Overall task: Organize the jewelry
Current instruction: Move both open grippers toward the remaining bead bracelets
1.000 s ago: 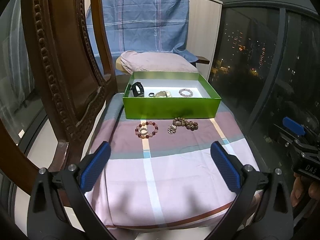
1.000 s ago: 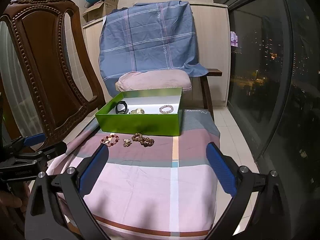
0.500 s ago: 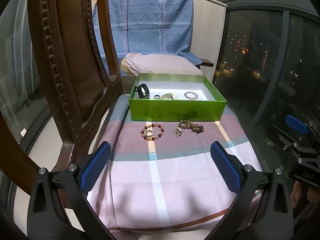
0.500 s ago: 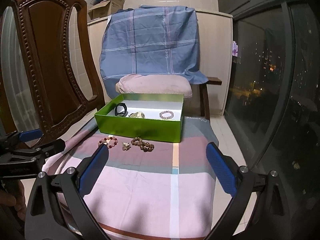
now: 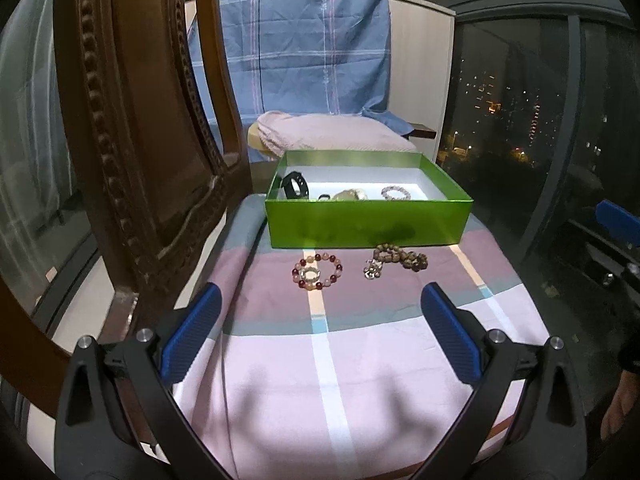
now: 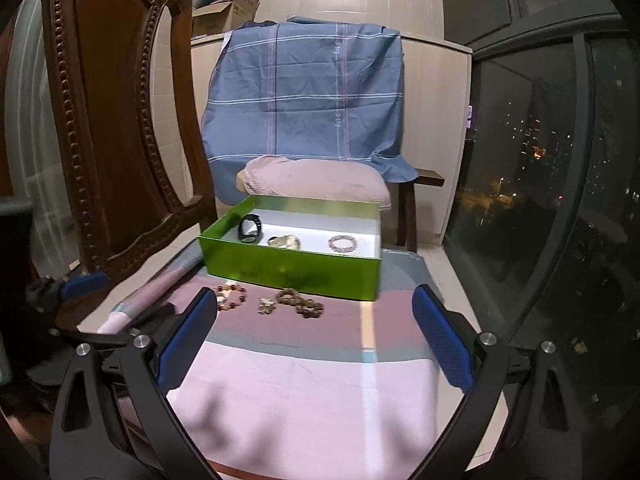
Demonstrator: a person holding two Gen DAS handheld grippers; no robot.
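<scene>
Ahead of left tool, red-bead bracelet, apart

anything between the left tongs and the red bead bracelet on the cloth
Nothing visible. The open left tongs face the red bead bracelet across bare striped cloth. The brown bead bracelet lies off to its right, and the green box sits just behind it.
</scene>
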